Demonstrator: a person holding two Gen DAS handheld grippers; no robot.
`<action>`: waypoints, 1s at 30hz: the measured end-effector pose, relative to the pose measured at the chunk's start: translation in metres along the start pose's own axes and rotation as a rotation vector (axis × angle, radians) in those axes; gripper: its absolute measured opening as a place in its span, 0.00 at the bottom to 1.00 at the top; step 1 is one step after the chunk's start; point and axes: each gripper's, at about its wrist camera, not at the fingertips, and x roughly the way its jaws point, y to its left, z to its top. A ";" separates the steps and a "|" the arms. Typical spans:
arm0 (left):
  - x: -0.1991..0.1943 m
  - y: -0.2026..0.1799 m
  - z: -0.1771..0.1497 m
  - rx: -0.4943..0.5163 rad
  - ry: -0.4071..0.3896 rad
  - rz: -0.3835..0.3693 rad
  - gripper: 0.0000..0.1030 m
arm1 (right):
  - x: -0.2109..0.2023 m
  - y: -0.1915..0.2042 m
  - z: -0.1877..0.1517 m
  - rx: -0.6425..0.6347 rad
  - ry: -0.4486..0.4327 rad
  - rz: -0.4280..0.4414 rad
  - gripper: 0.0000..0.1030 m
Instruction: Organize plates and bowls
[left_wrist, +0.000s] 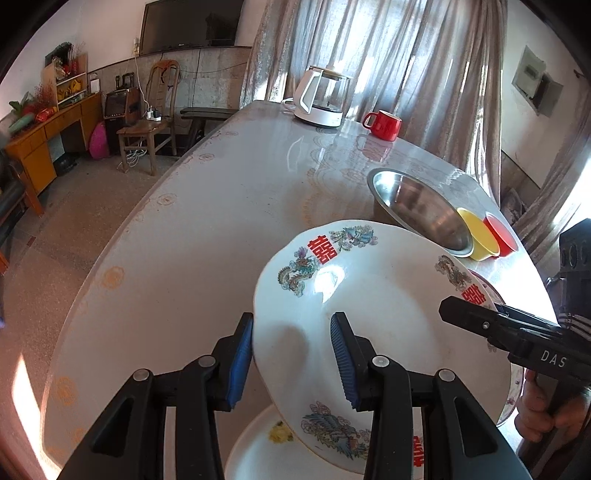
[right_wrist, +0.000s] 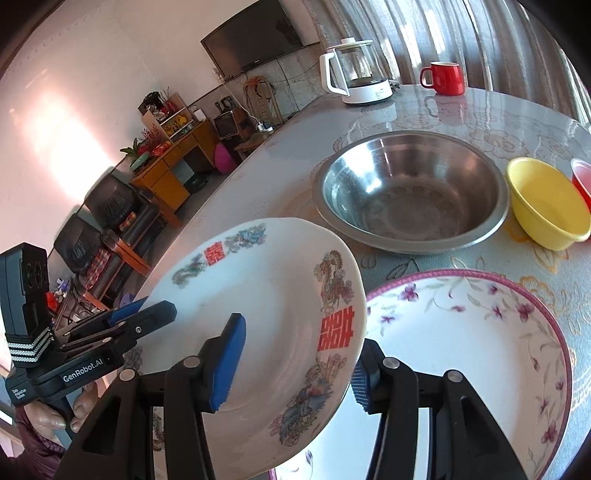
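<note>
Both grippers carry 1 white dragon-and-phoenix plate (left_wrist: 373, 317) above the table (left_wrist: 192, 236). The left gripper (left_wrist: 291, 363) has its blue pads clamped over the plate's near-left rim at the lower centre of the left wrist view. The right gripper (right_wrist: 295, 363) pinches the opposite rim, 1 pad inside the dish and 1 beneath, at the lower centre of its own view.

The plate is tilted, its far edge raised toward the steel basin (right_wrist: 410, 192) and its open face turned up toward the cameras. Being round, it has no real long axis; the line between the 2 grips runs across it.

The likely step is stacking it with other plates. A flower-rimmed plate (right_wrist: 472, 347) lies at the lower right of the right wrist view, and another white plate (left_wrist: 255, 450) sits under the carried one in the left wrist view. To do it well, both hands should move together, level the plate first, centre it over the chosen stack, and release only once it rests. The yellow bowl (right_wrist: 546, 203) sits just beside the basin.
</note>
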 end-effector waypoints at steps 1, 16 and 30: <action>-0.001 -0.002 -0.001 0.002 -0.002 -0.001 0.40 | -0.003 0.000 -0.002 0.001 -0.005 0.001 0.50; -0.016 -0.056 -0.021 0.067 0.000 -0.069 0.40 | -0.054 -0.032 -0.027 0.060 -0.066 -0.037 0.50; 0.009 -0.123 -0.030 0.155 0.079 -0.137 0.40 | -0.096 -0.089 -0.056 0.188 -0.103 -0.134 0.50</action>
